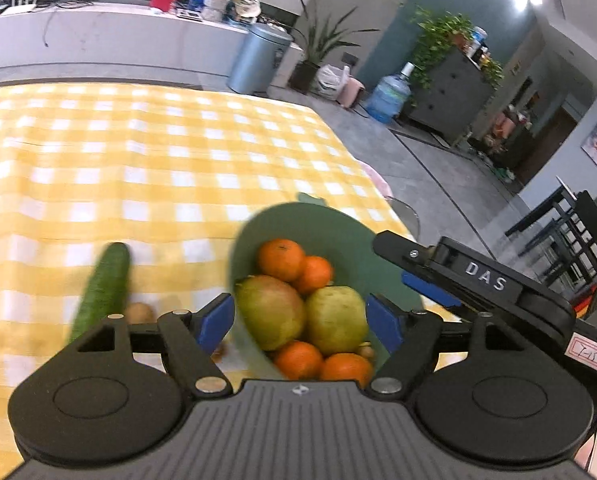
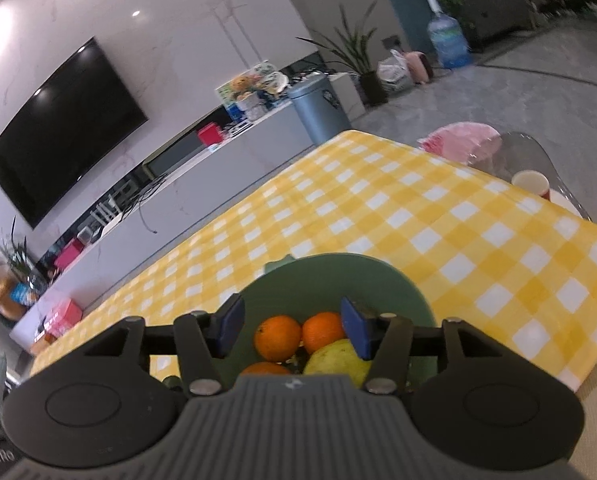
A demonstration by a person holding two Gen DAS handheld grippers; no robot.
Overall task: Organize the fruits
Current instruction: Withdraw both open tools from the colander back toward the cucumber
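Hovering over a green bowl (image 1: 330,224) of fruit, the left gripper (image 1: 300,322) has its blue pads spread wide, grasping nothing. Just beyond its tips lie two pears (image 1: 270,308) among several oranges (image 1: 280,258). To its left a cucumber (image 1: 104,288) rests on the yellow checked tablecloth (image 1: 158,152). The right gripper (image 2: 292,330), reaching in beside it, is also released, above the same bowl. Farther off stands a grey bin (image 1: 258,56).

A grey bin (image 1: 258,58) stands past the checked tablecloth (image 1: 158,152) (yellow and white).
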